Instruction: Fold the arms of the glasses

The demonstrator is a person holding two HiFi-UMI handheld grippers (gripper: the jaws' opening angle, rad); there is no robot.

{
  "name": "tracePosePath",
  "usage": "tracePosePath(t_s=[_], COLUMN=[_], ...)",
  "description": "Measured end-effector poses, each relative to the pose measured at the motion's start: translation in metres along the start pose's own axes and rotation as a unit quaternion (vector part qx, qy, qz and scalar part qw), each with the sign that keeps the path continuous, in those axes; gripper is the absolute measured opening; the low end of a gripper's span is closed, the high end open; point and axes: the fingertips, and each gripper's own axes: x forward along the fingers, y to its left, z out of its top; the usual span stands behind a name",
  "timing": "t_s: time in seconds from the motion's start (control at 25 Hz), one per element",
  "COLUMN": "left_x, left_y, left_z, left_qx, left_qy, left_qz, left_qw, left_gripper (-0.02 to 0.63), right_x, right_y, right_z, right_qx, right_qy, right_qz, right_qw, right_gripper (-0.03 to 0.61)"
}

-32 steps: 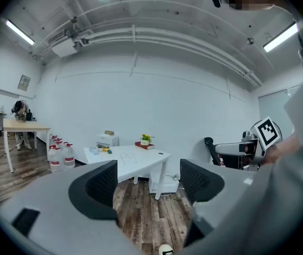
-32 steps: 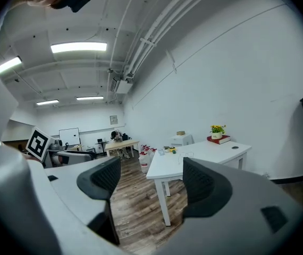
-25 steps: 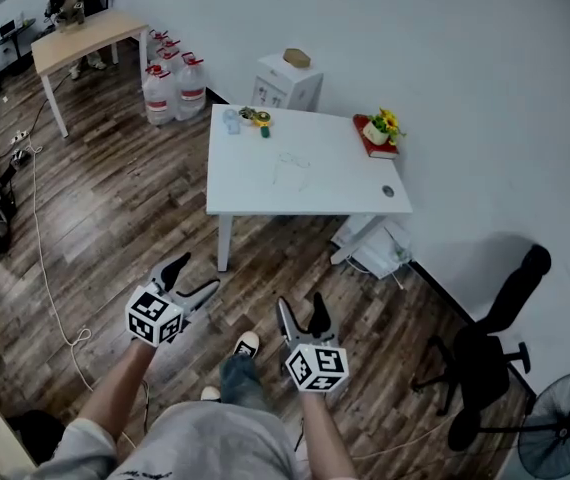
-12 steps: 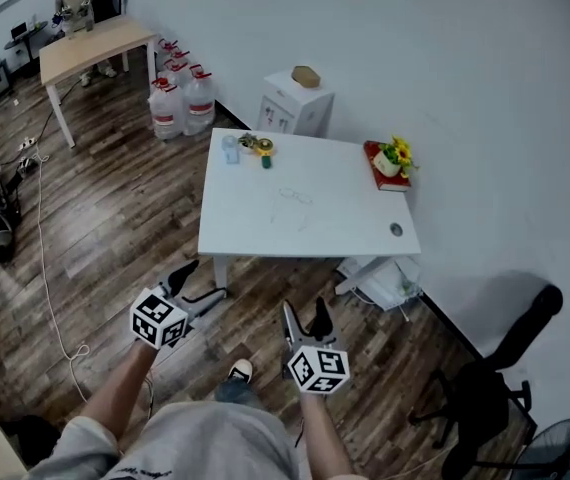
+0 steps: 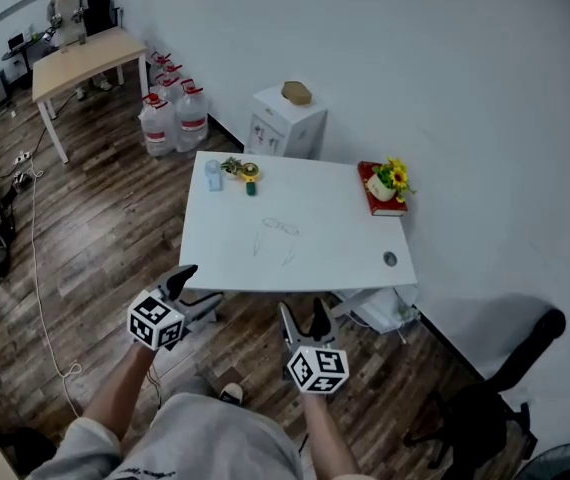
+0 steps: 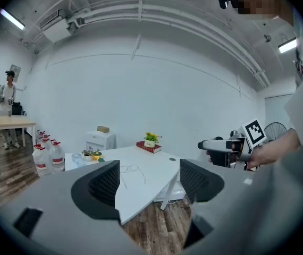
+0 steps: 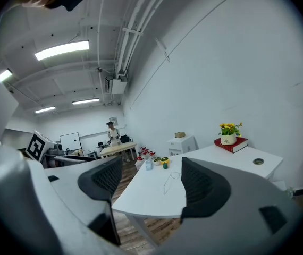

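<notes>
Approach stage of folding the arms of the glasses, as I read it from the head view and the two gripper views. Glasses point(image 5: 281, 227) lie flat near the middle of the white table point(image 5: 345, 253), a little toward its left half, well apart from the small items at the far left corner and from the flower pot point(image 5: 383, 183) on the red book at the far right. Both arms look unfolded: the lenses sit toward the far wall and the two thin arms run back toward the near edge, so the long axis of each arm points roughly at me. Left gripper point(image 5: 201, 283) and right gripper point(image 5: 303, 310) are both held short of the near edge, over the wooden floor, with the glasses well ahead of them and lying between their two lines of aim. Jaws of each gripper stand wide apart, and each gripper view shows only the distant tabletop between its pads, so neither holds anything. I judge the right gripper to be slightly the nearer, since the glasses sit almost straight ahead of it, whereas the left must reach across to its right. Because the arm tips face me, I expect each gripper to come in over the near edge and take an arm from its own side, swinging the tip inward across the frame.
</notes>
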Motion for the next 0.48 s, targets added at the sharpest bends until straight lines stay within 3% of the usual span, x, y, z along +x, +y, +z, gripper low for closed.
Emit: tracePosePath(t_s=[0.48], left_x=[0.115], left_y=[0.039], left_z=[0.005], left_qx=[-0.003], left_qy=[0.018], left_qz=[-0.052], left_qw=[0.9985], left_gripper=[0.35], right_x=[0.061], right_y=[-0.062], right_z=[0.002], right_qx=[-0.004], right_qy=[0.012], right_qz=[-0.033], right_qw=[0.999], right_gripper=[0.333])
